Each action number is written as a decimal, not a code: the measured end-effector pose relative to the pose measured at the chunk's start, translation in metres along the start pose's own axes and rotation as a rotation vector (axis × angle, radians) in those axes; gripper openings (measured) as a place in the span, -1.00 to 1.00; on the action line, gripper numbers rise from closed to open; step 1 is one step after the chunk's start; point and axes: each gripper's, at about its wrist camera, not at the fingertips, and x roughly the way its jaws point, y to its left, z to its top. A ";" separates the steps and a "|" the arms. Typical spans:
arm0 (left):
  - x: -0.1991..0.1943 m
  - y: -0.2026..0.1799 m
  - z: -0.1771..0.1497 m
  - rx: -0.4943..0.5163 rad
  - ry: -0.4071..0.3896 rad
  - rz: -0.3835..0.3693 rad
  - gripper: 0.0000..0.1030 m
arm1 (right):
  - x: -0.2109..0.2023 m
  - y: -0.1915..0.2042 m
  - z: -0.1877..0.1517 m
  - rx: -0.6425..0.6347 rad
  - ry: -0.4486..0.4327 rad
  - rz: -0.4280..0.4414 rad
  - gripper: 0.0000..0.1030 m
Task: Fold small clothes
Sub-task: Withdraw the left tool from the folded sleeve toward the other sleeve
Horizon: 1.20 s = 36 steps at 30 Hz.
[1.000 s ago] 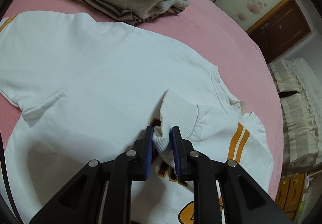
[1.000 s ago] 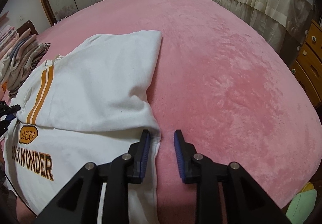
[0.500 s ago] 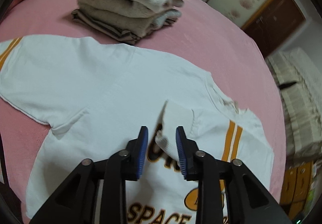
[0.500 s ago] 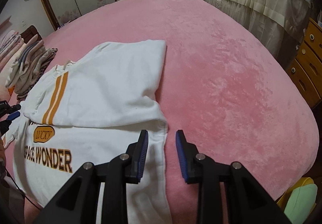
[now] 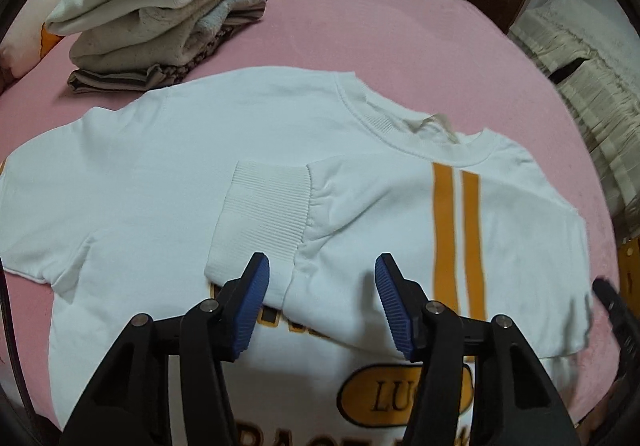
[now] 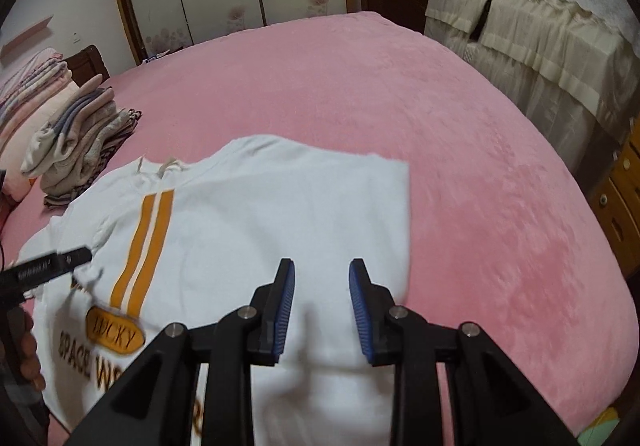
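Pink bedding (image 6: 460,149) is covering the bed, with a white sweatshirt (image 5: 168,181) lying flat on it, front up; one sleeve (image 5: 360,230) with orange stripes is lying folded across the chest; the left gripper (image 5: 322,302) is hovering wide open over the cuff (image 5: 262,221), holding nothing; the right gripper (image 6: 322,306) is hanging open and empty above the folded side; folded clothes (image 5: 160,17) are sitting stacked beyond the collar.

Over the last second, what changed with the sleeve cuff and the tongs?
The left tongs released the ribbed cuff, opened wide and backed off; the cuff now lies flat across the white sweatshirt. The right tongs stayed open and shifted from the hem edge to over the shirt. The folded stack stayed put.
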 end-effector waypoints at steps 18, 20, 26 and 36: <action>-0.008 -0.006 -0.005 0.078 -0.030 0.003 0.03 | 0.038 -0.070 0.003 0.165 0.144 -0.086 -0.57; -0.021 -0.005 -0.006 0.059 -0.041 -0.043 0.04 | 0.022 -0.063 -0.001 0.152 0.130 -0.078 -0.57; -0.093 0.001 -0.016 0.062 -0.182 -0.080 0.40 | -0.027 -0.027 -0.014 0.125 0.091 -0.025 -0.50; -0.189 0.053 -0.037 -0.017 -0.278 -0.152 0.61 | -0.109 0.051 -0.026 0.000 0.006 0.114 -0.37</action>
